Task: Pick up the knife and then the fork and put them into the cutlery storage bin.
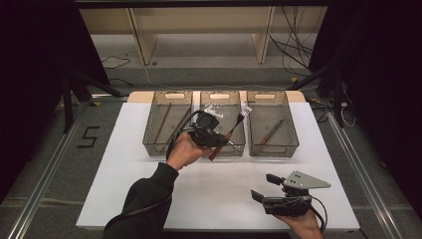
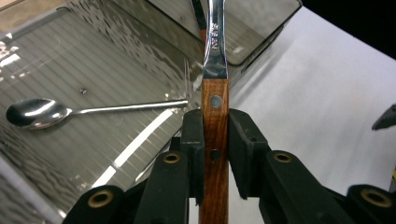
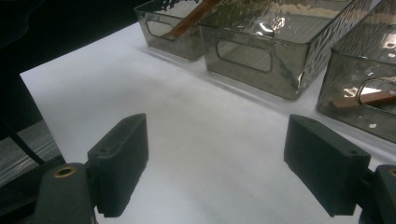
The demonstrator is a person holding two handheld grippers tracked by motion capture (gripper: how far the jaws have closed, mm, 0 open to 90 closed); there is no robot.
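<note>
My left gripper (image 2: 215, 154) is clamped on the wooden handle of a fork (image 1: 231, 130), held above the front edge of the middle bin (image 1: 222, 147), while my right gripper (image 1: 266, 186) rests wide open and empty over the near white table (image 1: 209, 199). The grip looks narrow and sits partway along the handle, so I judge the fork could pivot or slip, and its tines could catch the bin's rim. Farther in, a spoon (image 2: 37, 112) lies on that bin's floor, and dropping the fork could knock it.
</note>
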